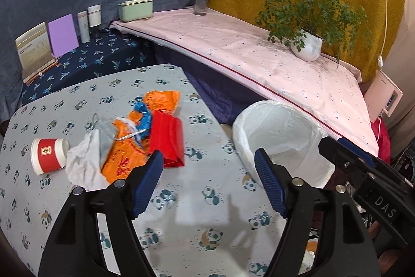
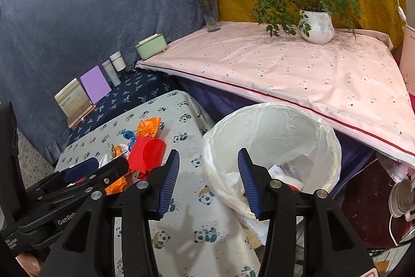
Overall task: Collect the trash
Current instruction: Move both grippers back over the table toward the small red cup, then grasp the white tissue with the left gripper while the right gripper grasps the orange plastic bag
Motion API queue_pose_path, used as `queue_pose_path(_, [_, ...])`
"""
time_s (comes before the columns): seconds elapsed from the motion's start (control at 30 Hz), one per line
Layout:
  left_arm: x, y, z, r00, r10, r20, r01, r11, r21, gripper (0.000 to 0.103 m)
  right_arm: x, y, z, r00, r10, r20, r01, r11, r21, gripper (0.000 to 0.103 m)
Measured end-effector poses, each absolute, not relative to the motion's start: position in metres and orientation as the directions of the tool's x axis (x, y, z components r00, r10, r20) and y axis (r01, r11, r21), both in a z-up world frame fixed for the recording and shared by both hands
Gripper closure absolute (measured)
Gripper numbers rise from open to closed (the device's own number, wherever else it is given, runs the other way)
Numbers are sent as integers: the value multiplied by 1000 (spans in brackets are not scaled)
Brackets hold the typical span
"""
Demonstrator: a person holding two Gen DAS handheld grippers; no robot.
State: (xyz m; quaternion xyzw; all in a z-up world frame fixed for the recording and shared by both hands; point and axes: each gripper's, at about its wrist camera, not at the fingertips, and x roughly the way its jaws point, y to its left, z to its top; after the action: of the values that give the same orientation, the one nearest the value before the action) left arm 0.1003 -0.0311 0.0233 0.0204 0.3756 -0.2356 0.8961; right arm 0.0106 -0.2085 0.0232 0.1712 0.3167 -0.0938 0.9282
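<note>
A pile of trash lies on the panda-print table [image 1: 181, 212]: a red paper cup [image 1: 48, 156] on its side, white crumpled tissue [image 1: 84, 165], an orange wrapper [image 1: 124, 147], a blue scrap [image 1: 144, 116] and a red paper bag [image 1: 167, 139]. My left gripper [image 1: 208, 160] is open and empty, just right of the pile. A white-lined trash bin [image 2: 275, 144] stands beside the table, with some trash inside. My right gripper [image 2: 208, 160] is open and empty, at the bin's near rim. The red bag [image 2: 146, 153] and my left gripper [image 2: 85, 170] also show in the right wrist view.
A pink-covered surface [image 1: 259, 53] behind holds a white potted plant [image 1: 307, 44] and a flower vase [image 1: 202, 1]. On a dark blue printed cloth [image 1: 103, 61] stand a green box [image 1: 136, 9], bottles [image 1: 89, 21], a purple card [image 1: 63, 35] and a booklet [image 1: 33, 48].
</note>
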Motion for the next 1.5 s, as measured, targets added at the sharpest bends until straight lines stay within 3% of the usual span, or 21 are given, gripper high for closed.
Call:
queue_pose_path(0.37, [118,44,6,635,-317,-704,294,942,-160,27,37,-154,18,767,6,-642,188,954,234,56])
queue_pose_path(0.87, [138,135,-32,623,-197,-757,110,980,-165,27,83,-71,-18,686,129,-716,48,974,221,56])
queue_pose_path(1.5, [187,146,-74,535,-223,-815,76,973,-216,20,146,-43,-66,589,169,-790,27,973,228,56])
